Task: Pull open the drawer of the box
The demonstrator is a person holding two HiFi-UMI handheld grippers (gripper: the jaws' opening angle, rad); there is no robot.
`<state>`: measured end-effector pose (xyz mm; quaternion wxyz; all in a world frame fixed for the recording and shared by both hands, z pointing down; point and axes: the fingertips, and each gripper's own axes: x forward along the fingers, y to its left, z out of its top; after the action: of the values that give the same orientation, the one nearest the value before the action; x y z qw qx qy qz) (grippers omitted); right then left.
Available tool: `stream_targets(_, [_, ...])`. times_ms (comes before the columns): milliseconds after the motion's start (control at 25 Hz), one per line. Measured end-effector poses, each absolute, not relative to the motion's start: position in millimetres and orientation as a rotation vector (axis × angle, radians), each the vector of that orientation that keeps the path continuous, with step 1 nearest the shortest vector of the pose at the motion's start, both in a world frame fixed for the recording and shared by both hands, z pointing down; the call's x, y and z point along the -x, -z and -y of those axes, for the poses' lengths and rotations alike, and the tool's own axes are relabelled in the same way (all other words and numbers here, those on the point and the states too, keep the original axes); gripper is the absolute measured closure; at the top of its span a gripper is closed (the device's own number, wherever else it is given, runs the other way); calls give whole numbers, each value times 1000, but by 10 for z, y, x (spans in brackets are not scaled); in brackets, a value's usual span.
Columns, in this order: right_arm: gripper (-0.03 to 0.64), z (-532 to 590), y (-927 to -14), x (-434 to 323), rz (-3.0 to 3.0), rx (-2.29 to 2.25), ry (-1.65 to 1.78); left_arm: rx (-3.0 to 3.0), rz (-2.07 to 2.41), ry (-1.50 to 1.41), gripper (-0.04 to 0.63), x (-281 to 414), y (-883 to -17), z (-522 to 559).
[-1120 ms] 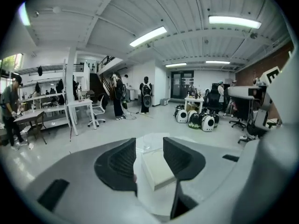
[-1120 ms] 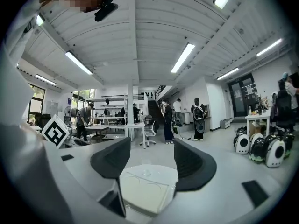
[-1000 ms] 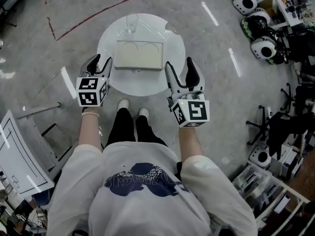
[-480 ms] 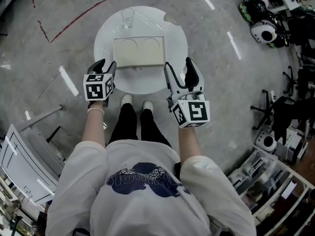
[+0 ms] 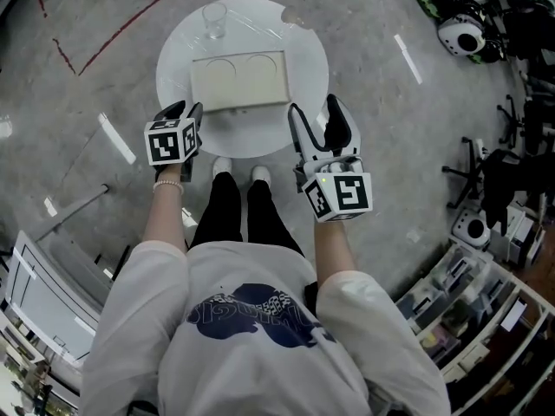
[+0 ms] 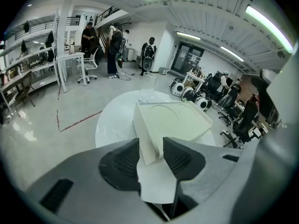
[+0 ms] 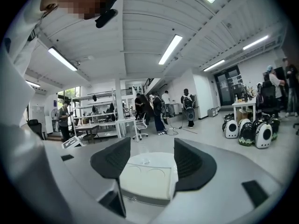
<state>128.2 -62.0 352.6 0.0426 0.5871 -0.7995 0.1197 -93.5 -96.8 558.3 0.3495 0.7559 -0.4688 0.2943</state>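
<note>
A cream box (image 5: pixel 238 78) with two round hollows in its lid lies on the round white table (image 5: pixel 299 55). Its drawer front (image 7: pixel 140 197), with a small knob, faces me and looks shut. My left gripper (image 5: pixel 186 111) hovers at the table's front-left edge, its jaws a narrow gap apart with nothing between them. In the left gripper view the box's near corner (image 6: pixel 149 141) shows beyond that gripper (image 6: pixel 150 149). My right gripper (image 5: pixel 317 118) stands wide open at the front-right edge, short of the box (image 7: pixel 148 178), which shows between its jaws (image 7: pixel 152 155).
A clear glass (image 5: pixel 214 17) stands at the table's far left, behind the box. Grey floor with red tape lines (image 5: pixel 130 29) surrounds the table. Helmets and chairs (image 5: pixel 460 29) crowd the right side, shelving the lower corners. People stand far off (image 6: pixel 114 43).
The head view has drifted, so the table sits higher in the frame. My left gripper has edged right and closer to the box's front-left corner. The right gripper has barely moved.
</note>
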Motion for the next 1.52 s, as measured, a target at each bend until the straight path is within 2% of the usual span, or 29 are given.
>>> stream_targets(440, [351, 581, -3612, -1322, 2394, -1839, -376, -1922, 1142, -824, 436, 883, -5719, 1019])
stream_targets(800, [351, 556, -3658, -1310, 2376, -1852, -374, -1803, 1050, -746, 502, 831, -5759, 1011])
stream_targets(1040, [351, 548, -3764, -1281, 2326, -1835, -412, -1699, 1022, -714, 506, 841, -5779, 1015])
stream_targets(1520, [351, 506, -4648, -934, 2202, -1647, -615, -1624, 1020, -686, 508, 845, -5807, 1041])
